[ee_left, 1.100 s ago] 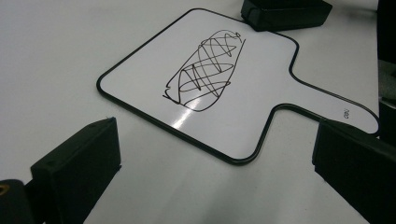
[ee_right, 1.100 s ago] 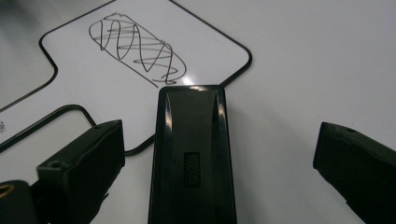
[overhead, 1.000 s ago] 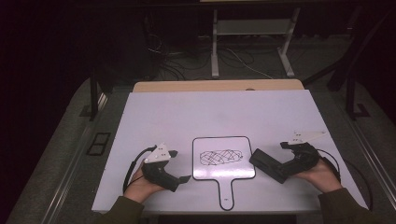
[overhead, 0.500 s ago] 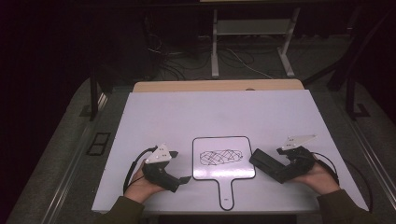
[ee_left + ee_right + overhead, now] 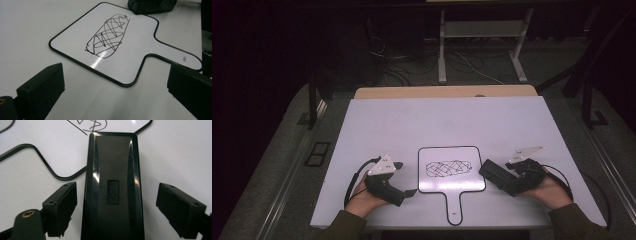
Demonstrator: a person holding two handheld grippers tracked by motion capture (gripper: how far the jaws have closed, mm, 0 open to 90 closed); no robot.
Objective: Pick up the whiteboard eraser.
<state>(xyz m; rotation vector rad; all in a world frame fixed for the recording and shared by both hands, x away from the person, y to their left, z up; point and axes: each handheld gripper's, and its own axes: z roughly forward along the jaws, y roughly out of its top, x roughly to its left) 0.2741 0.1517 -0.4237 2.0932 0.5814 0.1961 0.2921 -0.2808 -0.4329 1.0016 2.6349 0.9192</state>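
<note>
My left hand-held gripper (image 5: 404, 179) rests on the white bench (image 5: 412, 125), jaws apart, nothing between them. One paddle-shaped whiteboard (image 5: 452, 172), scribbled, handle toward me. One glossy black plastic eraser (image 5: 113, 192) lies between my right hand-held gripper's (image 5: 116, 207) closing jaws, untouched, long axis toward the board.

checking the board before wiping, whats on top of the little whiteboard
A black scribble is drawn on the whiteboard. The black eraser lies beside its right edge, between the right gripper's closing jaws, untouched. Whether its far tip overlaps the board's edge is unclear.
</note>
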